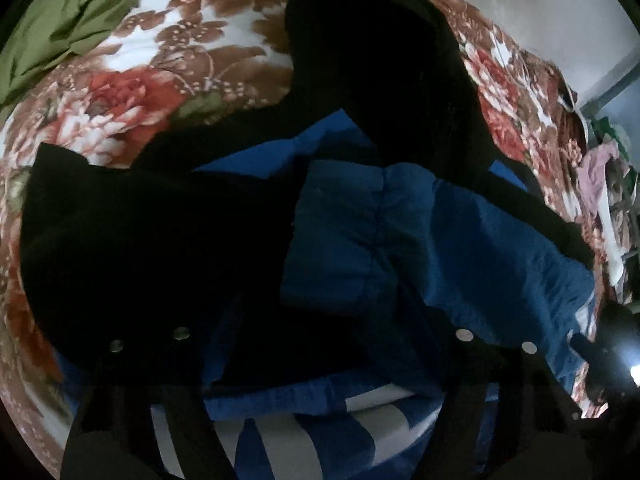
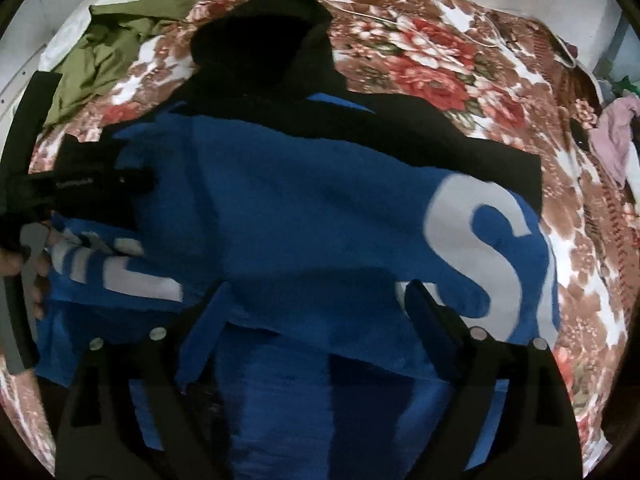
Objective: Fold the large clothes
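Observation:
A large blue and black hoodie (image 2: 300, 200) with big white letters (image 2: 452, 216) lies spread on a flowered blanket (image 2: 420, 52), its black hood (image 2: 260, 40) at the far end. My right gripper (image 2: 316, 300) hangs open just above the blue cloth at the near edge, with nothing pinched. My left gripper (image 2: 100, 192), held by a hand (image 2: 24, 264), is over the garment's left side. In the left wrist view the hoodie (image 1: 400, 232) fills the middle, rumpled blue beside black. My left gripper (image 1: 320, 320) has its fingers apart over the folds; it is too dark to see a grip.
A crumpled green garment (image 2: 104, 48) lies on the blanket's far left corner, also seen in the left wrist view (image 1: 60, 20). A pink cloth (image 2: 612, 136) and other clutter sit off the right edge. A thin white cord (image 2: 380, 20) runs across the far blanket. A pale wall stands behind.

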The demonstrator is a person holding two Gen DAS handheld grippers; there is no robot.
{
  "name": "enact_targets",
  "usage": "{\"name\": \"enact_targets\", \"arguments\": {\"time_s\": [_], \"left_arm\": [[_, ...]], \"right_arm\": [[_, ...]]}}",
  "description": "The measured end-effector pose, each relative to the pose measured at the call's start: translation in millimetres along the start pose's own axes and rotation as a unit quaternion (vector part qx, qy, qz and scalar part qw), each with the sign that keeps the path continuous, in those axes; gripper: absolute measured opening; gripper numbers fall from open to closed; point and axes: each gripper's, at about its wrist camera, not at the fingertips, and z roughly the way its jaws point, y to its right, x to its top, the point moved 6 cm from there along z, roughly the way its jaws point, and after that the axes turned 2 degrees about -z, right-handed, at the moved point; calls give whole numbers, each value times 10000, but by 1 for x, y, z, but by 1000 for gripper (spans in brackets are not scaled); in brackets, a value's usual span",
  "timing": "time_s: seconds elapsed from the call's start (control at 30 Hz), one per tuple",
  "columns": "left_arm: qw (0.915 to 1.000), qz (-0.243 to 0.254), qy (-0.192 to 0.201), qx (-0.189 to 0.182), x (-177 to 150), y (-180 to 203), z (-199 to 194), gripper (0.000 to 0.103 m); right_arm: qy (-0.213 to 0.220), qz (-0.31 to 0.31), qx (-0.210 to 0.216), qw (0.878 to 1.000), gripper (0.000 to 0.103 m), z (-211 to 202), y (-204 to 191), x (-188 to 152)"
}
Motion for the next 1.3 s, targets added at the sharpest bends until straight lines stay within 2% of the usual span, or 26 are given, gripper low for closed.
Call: {"name": "enact_targets", "arguments": {"time_s": [0.03,0.07,0.23,0.4,0.43,0.47,0.53,0.63,0.87,1.1,1.23,1.3], "left_arm": [[10000,80,-10,-38,0,2,2,59],[9999,127,-41,-109,0,4,3,51],[9990,420,-50,-104,-4,11,4,44],[9982,513,219,-201,-3,15,-18,41],[9979,552,271,-216,-2,17,-23,38],[9975,590,315,-206,-2,19,-27,30],[9970,650,378,-166,-1,24,-35,25],[9957,788,478,-125,0,32,-47,22],[9947,747,658,-267,1,38,-65,19],[9897,467,1272,-457,-1,35,-135,18],[9862,240,1610,-301,-5,13,-182,18],[9860,153,1661,-69,-10,-3,-190,18]], "right_arm": [[-21,-23,-61,10000,88,2,2,-2],[-35,-30,-84,10000,89,3,4,-5],[-177,55,-48,9998,90,15,10,-13],[-275,125,28,9995,91,22,12,-15],[-279,124,23,9995,91,22,11,-15],[-272,131,40,9995,91,21,11,-14],[-229,125,42,9996,91,18,9,-13],[-184,130,47,9997,91,11,9,-12],[-155,145,30,9998,91,-8,13,-21],[207,143,-133,9996,91,-40,26,-15],[149,164,-104,9997,91,-37,26,-15],[106,192,-2,9998,91,-32,24,-16]]}}
